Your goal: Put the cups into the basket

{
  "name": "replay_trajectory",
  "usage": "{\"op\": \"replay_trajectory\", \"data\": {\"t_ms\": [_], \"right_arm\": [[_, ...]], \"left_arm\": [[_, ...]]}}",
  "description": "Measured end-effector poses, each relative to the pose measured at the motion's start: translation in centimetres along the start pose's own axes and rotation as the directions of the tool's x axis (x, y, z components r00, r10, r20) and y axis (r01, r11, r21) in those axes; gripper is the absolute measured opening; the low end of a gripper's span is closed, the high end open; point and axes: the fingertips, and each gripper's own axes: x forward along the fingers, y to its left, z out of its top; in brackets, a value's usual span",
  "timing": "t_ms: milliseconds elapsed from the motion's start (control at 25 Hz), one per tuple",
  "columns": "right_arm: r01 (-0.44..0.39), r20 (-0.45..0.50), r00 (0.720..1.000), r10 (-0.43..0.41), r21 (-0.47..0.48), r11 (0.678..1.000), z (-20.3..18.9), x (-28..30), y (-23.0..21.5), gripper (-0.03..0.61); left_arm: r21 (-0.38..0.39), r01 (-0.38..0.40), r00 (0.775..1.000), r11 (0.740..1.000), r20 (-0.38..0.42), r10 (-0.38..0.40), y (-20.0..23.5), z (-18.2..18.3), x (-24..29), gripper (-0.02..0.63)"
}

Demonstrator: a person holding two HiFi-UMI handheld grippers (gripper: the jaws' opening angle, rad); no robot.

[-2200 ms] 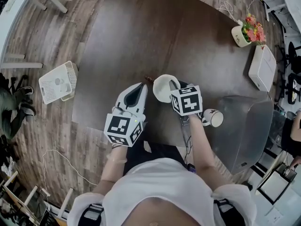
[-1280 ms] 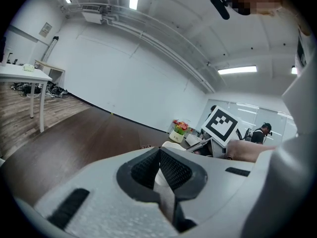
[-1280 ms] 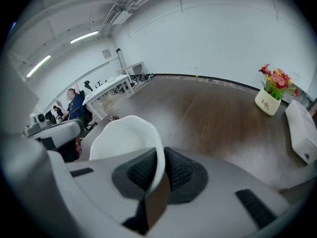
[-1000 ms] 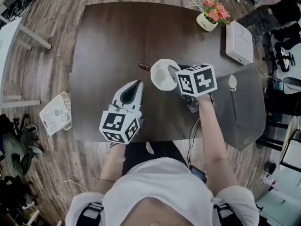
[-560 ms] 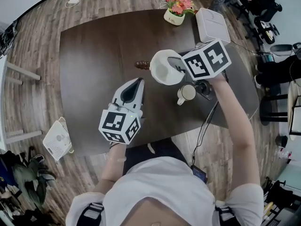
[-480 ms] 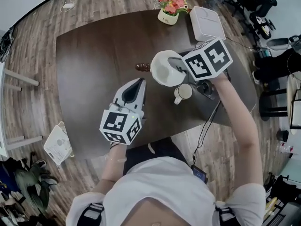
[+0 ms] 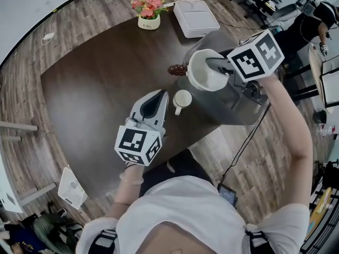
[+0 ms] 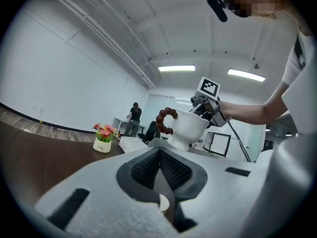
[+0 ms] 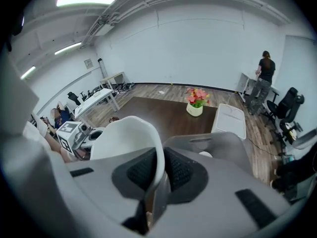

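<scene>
Dark brown table (image 7: pixel 100 83) on wood-plank floor (image 7: pixel 21 105), white walls (image 9: pixel 198 48), strip lights (image 9: pixel 81 1) overhead, office chairs (image 9: pixel 287 103) beyond

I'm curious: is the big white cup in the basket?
Out: right tongs hold the big white cup above the grey plastic basket.

Bright, even indoor light, ceiling strip lights (image 8: pixel 177 68) overhead, faint shadows, strong fisheye bending, dark vignette at edges, left gripper (image 8: pixel 159 152) soft up close.

No text can be read. The white flower pot (image 8: pixel 102 145) bears small dark lettering, too blurred to make out.
</scene>
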Motion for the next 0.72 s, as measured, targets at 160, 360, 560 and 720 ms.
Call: {"op": "replay_trajectory", "data": {"t_ms": [160, 360, 560, 720], "right_arm": [[0.061, 0.014, 0.998, -0.062, 0.049, 0.997, -2.6, -3.1, -3.8, 0.041], [0.130, 0.020, 0.991, -0.132, 0.081, 0.988, -5.3, -5.3, -7.7, 0.041], [0.119, 0.019, 0.993, -0.121, 0.087, 0.989, -7.8, -4.4, -10.0, 0.041], [0.091, 0.007, 0.996, -0.092, 0.088, 0.992, -9.8, -1.5, -11.4, 0.041]], "left_arm": [[0.008, 0.048, 0.999, 0.999, -0.012, -0.048, -2.6, -0.2, 2.5, 0.009], [0.019, 0.080, 0.997, 0.997, -0.026, -0.079, -4.7, -0.6, 5.4, 0.009], [0.022, 0.074, 0.996, 0.997, -0.046, -0.073, -6.1, -1.8, 7.6, 0.009], [0.026, 0.027, 0.998, 0.999, -0.056, -0.025, -5.8, -3.0, 8.3, 0.009]]}}
